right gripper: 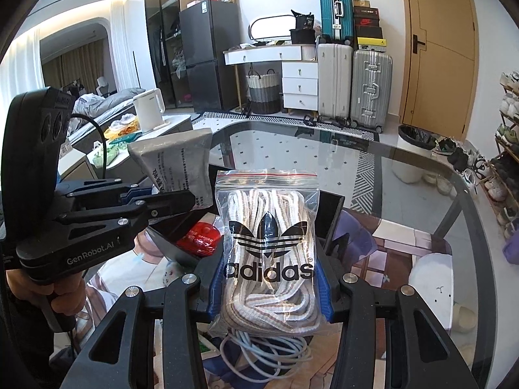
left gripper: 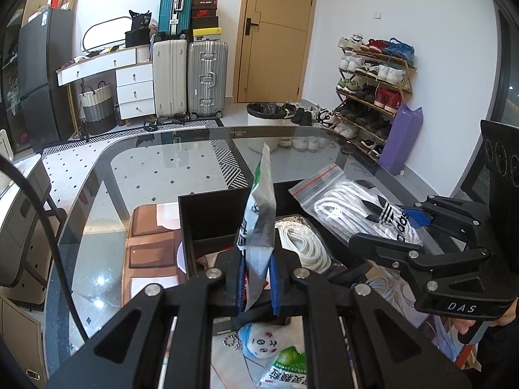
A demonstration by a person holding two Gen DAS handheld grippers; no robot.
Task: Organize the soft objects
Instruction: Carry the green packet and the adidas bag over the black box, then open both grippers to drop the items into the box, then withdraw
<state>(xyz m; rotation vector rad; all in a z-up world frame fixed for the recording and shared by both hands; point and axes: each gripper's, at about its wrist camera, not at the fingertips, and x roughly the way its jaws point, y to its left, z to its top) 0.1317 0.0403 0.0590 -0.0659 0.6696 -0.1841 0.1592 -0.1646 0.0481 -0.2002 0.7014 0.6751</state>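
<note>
Left gripper (left gripper: 256, 278), angled downward, pinches an upright packet (left gripper: 259, 214). Right gripper (right gripper: 269, 278) clamps a bag of laces (right gripper: 267, 236) above the glass table (right gripper: 405, 175); suitcases (right gripper: 353, 81) line the wall.

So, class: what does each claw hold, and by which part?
The left claw pinches a flat tissue packet by its lower end. The right claw grips the zip bag of laces across its lower half, by its two sides.

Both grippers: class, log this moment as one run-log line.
left gripper: shut on packet | right gripper: shut on bag of laces | both above black box
</note>
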